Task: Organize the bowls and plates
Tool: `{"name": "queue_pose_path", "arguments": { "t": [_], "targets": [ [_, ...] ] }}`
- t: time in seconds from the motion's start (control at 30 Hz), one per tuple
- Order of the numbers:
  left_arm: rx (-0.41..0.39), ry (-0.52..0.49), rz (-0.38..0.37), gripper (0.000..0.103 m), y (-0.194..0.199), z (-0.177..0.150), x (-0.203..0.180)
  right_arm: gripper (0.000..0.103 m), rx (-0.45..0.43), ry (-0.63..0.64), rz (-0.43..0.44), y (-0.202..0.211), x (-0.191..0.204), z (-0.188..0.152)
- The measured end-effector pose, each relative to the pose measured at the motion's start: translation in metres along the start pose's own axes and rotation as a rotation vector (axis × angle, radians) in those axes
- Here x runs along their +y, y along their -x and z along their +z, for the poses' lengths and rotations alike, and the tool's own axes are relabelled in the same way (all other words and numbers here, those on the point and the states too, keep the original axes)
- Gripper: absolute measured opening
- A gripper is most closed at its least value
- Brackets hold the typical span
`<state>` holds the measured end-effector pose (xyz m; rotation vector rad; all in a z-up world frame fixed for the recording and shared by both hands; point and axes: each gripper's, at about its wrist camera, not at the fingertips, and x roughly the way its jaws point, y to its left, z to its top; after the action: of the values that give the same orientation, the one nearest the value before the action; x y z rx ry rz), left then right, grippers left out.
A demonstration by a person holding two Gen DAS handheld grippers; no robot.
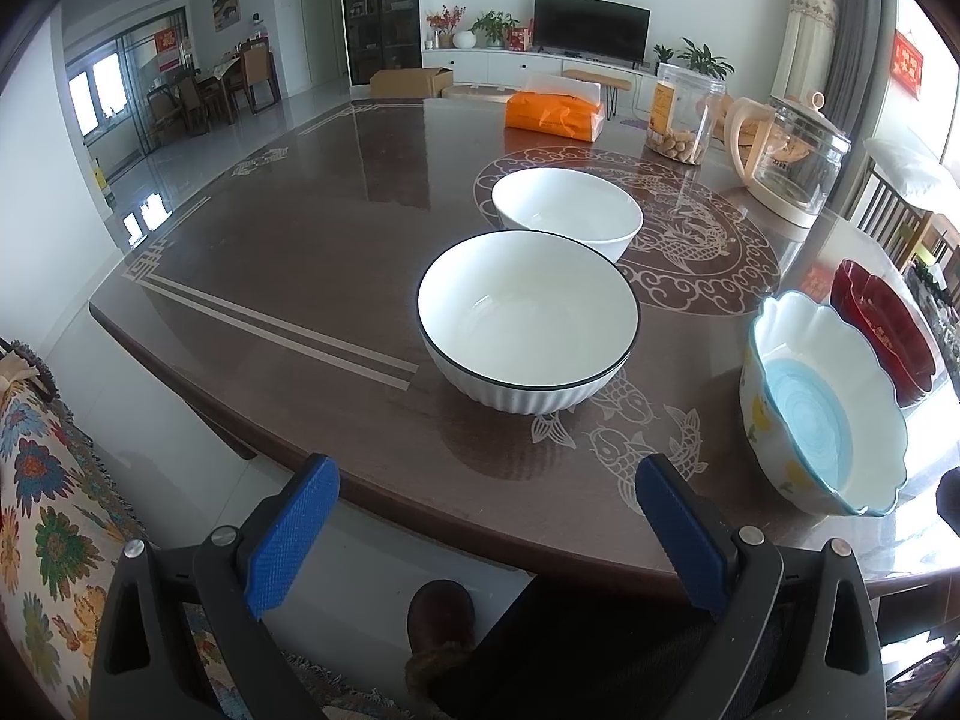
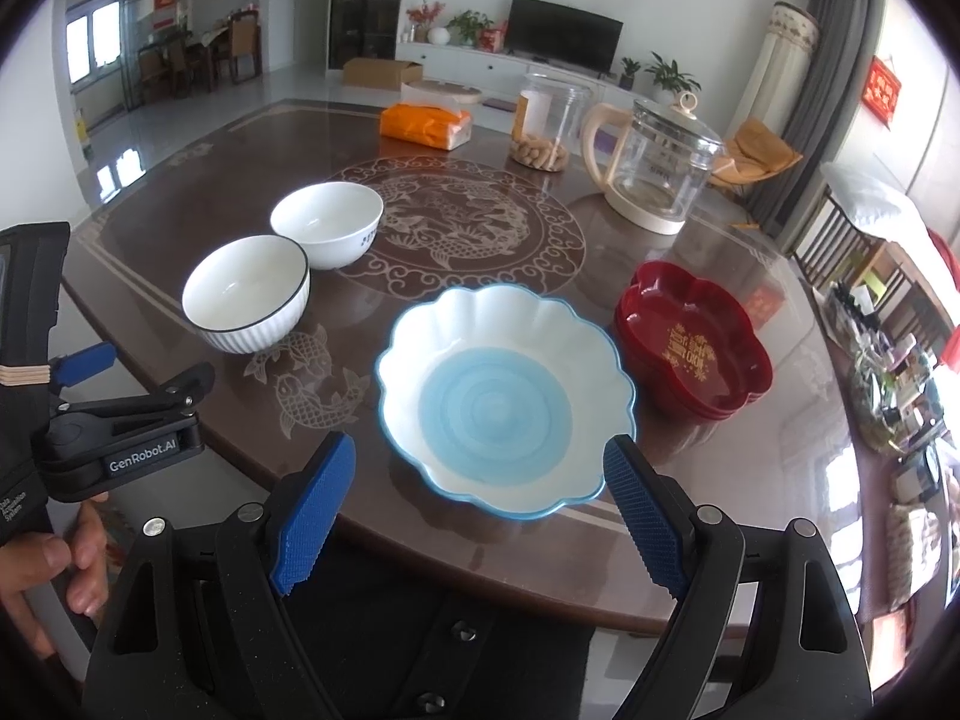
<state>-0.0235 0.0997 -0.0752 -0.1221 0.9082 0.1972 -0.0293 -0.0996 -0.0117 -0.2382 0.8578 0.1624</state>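
Observation:
A white ribbed bowl with a dark rim [image 1: 528, 315] [image 2: 246, 294] stands near the table's front edge, a plain white bowl [image 1: 567, 213] [image 2: 327, 225] just behind it. To their right sits a scalloped bowl with a blue centre [image 1: 822, 402] [image 2: 504, 399], and beside that a stack of red flower-shaped plates [image 1: 885, 330] [image 2: 693, 339]. My left gripper [image 1: 486, 480] hangs open at the table edge in front of the ribbed bowl, holding nothing. My right gripper [image 2: 480, 468] is open too, its blue pads on either side of the scalloped bowl's near rim without touching it.
On the brown patterned table [image 1: 300, 252], at the back, stand an orange tissue pack [image 1: 555, 114], a clear jar of snacks [image 1: 684, 114] and a glass kettle [image 1: 786, 162]. A patterned cloth [image 1: 48, 510] lies at the lower left. A hand [image 2: 54, 570] holds the left gripper.

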Motion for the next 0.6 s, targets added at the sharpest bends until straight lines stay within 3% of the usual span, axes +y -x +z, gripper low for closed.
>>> {"name": "queue_pose_path", "arguments": {
  "t": [0.6],
  "targets": [
    [0.005,0.007,0.006,0.099,-0.0025,-0.0023,0.004,0.087,0.02,-0.014,-0.003,-0.0083,-0.0003,-0.0023]
  ]
}}
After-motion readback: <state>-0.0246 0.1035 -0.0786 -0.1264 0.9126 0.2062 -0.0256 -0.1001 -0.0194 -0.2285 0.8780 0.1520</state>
